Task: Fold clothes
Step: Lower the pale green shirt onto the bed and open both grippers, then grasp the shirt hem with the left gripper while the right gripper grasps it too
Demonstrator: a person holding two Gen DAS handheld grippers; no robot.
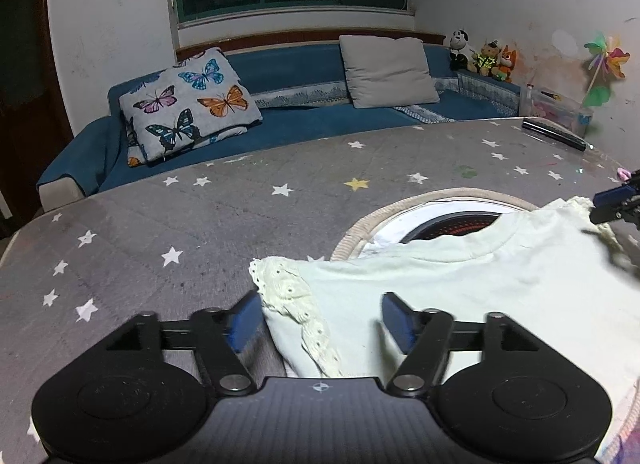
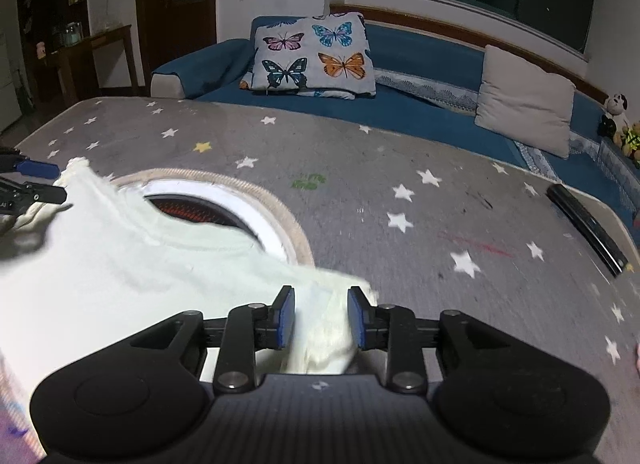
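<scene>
A pale cream child's shirt (image 1: 480,284) with eyelet lace sleeves lies on the grey star-print table cover (image 1: 200,232), its collar over a round opening. My left gripper (image 1: 320,316) is open, jaws wide apart, with the lace sleeve (image 1: 288,288) lying between them and neither pad pressing on it. In the right wrist view the shirt (image 2: 100,272) spreads to the left, and my right gripper (image 2: 322,316) stands narrowly open around the other bunched sleeve (image 2: 324,328). Each gripper shows at the edge of the other's view: the right gripper (image 1: 612,204) and the left gripper (image 2: 32,184).
A beige-rimmed round opening (image 2: 256,192) in the cover shows a glowing red heater beneath. A black bar-shaped object (image 2: 588,228) lies near the table's far right edge. Behind the table stands a blue sofa (image 1: 304,120) with a butterfly pillow (image 1: 188,104) and a grey cushion (image 1: 388,70).
</scene>
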